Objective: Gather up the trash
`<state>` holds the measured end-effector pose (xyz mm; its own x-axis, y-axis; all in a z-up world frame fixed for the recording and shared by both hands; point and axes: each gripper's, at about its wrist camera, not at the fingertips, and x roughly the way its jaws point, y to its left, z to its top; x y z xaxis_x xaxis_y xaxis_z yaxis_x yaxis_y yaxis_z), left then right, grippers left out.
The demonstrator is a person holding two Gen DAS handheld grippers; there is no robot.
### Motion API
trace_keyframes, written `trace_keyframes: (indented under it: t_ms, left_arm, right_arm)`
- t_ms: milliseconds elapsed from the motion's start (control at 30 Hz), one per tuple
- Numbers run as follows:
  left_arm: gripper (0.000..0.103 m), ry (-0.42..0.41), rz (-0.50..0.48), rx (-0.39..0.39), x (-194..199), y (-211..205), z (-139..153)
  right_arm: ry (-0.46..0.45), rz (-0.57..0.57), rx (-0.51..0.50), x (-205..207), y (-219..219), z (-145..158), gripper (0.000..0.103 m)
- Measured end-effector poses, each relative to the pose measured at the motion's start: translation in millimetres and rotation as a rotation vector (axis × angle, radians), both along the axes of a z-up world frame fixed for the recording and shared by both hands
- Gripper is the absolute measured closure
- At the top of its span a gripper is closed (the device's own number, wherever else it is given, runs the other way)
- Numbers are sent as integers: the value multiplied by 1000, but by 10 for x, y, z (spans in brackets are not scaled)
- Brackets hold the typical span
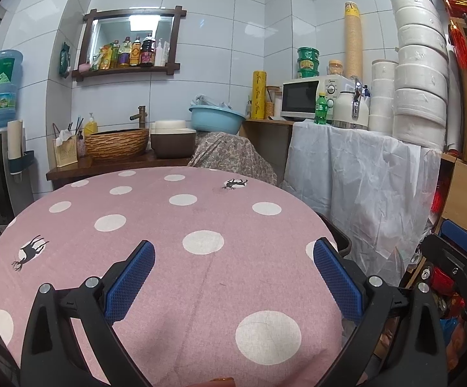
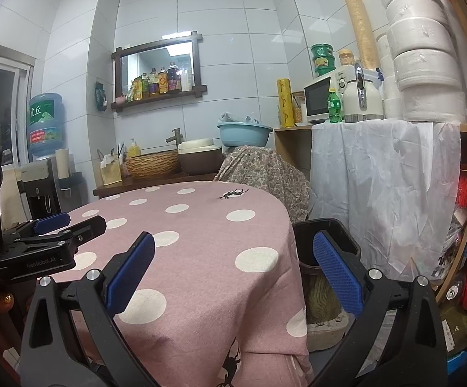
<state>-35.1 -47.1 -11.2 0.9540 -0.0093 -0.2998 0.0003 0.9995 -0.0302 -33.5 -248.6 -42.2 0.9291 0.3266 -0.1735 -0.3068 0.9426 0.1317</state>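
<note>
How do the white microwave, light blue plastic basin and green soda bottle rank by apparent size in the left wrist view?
Largest to smallest:
1. white microwave
2. light blue plastic basin, close behind; its lower part is hidden, so these two are unsure
3. green soda bottle, clearly smallest

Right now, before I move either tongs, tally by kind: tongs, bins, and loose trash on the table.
Tongs: 2 (left tongs and right tongs, both open and holding nothing)
Dark bin beside the table: 1
Loose trash on the pink tablecloth: 0
Total: 3

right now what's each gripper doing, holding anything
left gripper: open, holding nothing, above the pink tablecloth.
right gripper: open, holding nothing, by the table edge near the bin.
</note>
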Motion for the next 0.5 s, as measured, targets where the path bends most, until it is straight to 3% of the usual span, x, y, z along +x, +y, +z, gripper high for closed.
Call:
trace_keyframes:
  t_ms: [500]
  left_arm:
    - [5, 4, -2, 2, 10, 23, 0]
  right_arm:
    - [-1, 5, -3, 9, -21, -8, 6]
